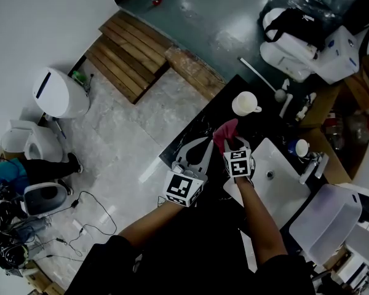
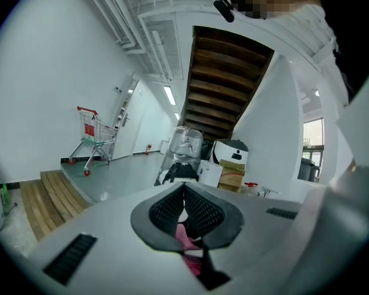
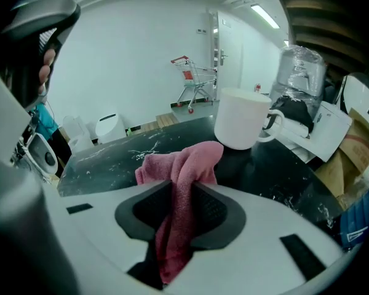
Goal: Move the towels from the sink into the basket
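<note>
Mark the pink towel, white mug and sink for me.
pink towel (image 3: 186,165): right gripper view, on its bunched upper fold.
white mug (image 3: 243,125): right gripper view, on the side of its body.
sink (image 1: 287,188): head view, on the bare white basin wall.

The sink (image 1: 283,165) sits in the right part of the counter (image 1: 200,125); the faucet (image 1: 310,165) stands at the sink's right edge; the mug (image 1: 245,104) stands on the counter near its far edge, behind the sink; the towel (image 1: 226,132) hangs between the jaws of the right gripper (image 1: 229,142) over the counter, between mug and sink; the left gripper (image 1: 203,147) lies just left of it, near the counter's left edge; the basket (image 1: 326,217) stands right of the sink, nearer the person.
</note>
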The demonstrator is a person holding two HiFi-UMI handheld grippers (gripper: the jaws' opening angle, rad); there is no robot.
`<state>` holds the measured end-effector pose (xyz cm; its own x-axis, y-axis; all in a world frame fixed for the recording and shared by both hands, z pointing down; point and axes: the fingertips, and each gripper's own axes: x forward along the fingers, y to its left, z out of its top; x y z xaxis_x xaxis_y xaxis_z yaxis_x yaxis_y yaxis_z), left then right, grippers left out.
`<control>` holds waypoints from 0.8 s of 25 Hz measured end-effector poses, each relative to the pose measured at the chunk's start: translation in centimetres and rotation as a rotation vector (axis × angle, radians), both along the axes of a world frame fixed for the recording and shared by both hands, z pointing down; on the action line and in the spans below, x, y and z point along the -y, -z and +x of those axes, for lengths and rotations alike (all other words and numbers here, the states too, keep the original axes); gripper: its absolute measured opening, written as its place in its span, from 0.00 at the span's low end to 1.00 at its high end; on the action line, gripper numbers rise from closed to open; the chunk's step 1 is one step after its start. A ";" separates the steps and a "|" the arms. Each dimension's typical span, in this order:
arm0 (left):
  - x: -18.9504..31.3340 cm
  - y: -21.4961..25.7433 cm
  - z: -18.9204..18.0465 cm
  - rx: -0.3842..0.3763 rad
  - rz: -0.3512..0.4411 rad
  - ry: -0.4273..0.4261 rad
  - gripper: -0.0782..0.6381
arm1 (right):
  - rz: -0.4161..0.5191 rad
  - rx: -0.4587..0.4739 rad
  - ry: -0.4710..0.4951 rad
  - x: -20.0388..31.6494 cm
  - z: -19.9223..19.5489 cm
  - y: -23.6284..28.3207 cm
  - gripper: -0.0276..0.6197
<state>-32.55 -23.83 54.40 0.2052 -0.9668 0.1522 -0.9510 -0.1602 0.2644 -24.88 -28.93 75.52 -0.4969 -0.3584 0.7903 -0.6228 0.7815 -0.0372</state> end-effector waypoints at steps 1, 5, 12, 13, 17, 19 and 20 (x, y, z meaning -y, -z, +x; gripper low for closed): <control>-0.2 0.1 0.0 0.003 0.002 -0.001 0.13 | -0.002 0.000 -0.002 -0.1 -0.2 0.0 0.21; -1.2 -0.2 0.0 -0.013 -0.031 -0.026 0.13 | -0.004 0.019 -0.025 -0.3 -0.1 0.5 0.20; -3.4 -0.2 -0.7 -0.015 -0.053 -0.036 0.13 | 0.066 0.037 -0.048 -2.3 0.0 3.1 0.19; -3.9 0.0 -0.7 -0.010 -0.048 -0.036 0.13 | 0.082 0.043 -0.060 -2.4 0.2 3.8 0.19; -5.9 0.5 -0.4 -0.009 -0.035 -0.037 0.13 | 0.120 0.085 -0.113 -3.1 1.0 6.3 0.19; -6.9 0.6 -0.1 -0.008 -0.030 -0.042 0.13 | 0.129 0.107 -0.144 -3.6 1.6 7.6 0.19; -7.4 0.7 0.0 -0.009 -0.027 -0.046 0.13 | 0.133 0.117 -0.160 -4.0 1.9 8.3 0.19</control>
<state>-32.52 -16.39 53.72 0.2508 -0.9519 0.1762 -0.9405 -0.1965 0.2774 -22.95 -24.93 67.19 -0.5105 -0.5373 0.6714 -0.7366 0.6760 -0.0191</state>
